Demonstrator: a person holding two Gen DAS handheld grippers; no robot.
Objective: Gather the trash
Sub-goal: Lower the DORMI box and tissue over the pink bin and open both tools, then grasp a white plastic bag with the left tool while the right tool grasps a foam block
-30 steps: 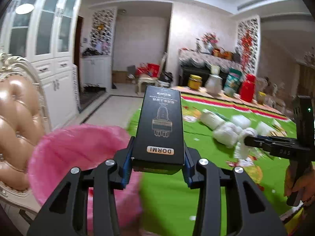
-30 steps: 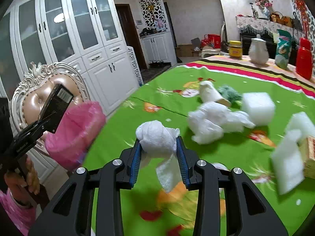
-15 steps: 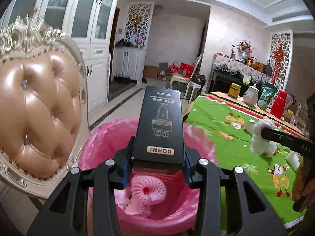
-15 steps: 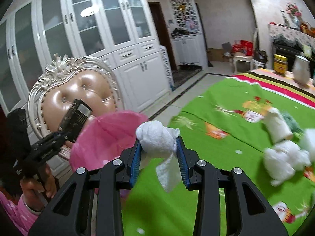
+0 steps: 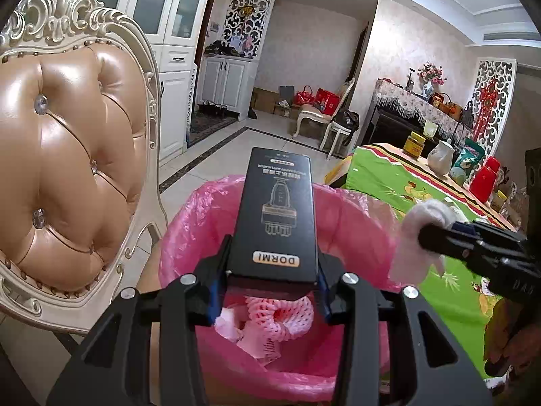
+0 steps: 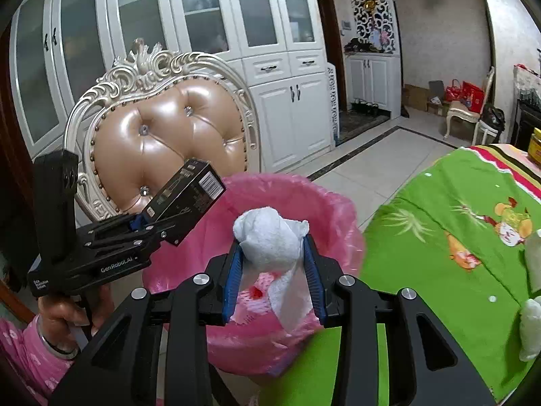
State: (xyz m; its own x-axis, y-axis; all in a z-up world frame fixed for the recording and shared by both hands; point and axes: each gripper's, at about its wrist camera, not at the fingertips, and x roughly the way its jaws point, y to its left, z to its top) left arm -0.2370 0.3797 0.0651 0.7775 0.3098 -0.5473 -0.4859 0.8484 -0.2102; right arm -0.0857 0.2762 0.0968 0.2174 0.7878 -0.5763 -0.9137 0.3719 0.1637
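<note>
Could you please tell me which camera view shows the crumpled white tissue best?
The right wrist view: the white tissue sits centred and sharp, pinched in the right gripper. The left wrist view shows it only small and blurred at the right side, beside the pink-lined bin.

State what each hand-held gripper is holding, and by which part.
Left hand-held gripper clamps the black DORMI box by its near end. Right hand-held gripper pinches the crumpled white tissue around its middle, a flap dangling below.

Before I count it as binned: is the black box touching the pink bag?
Apart. In the right wrist view the black box, gripped by the left tongs, hangs above the pink bag with a clear gap.
</note>
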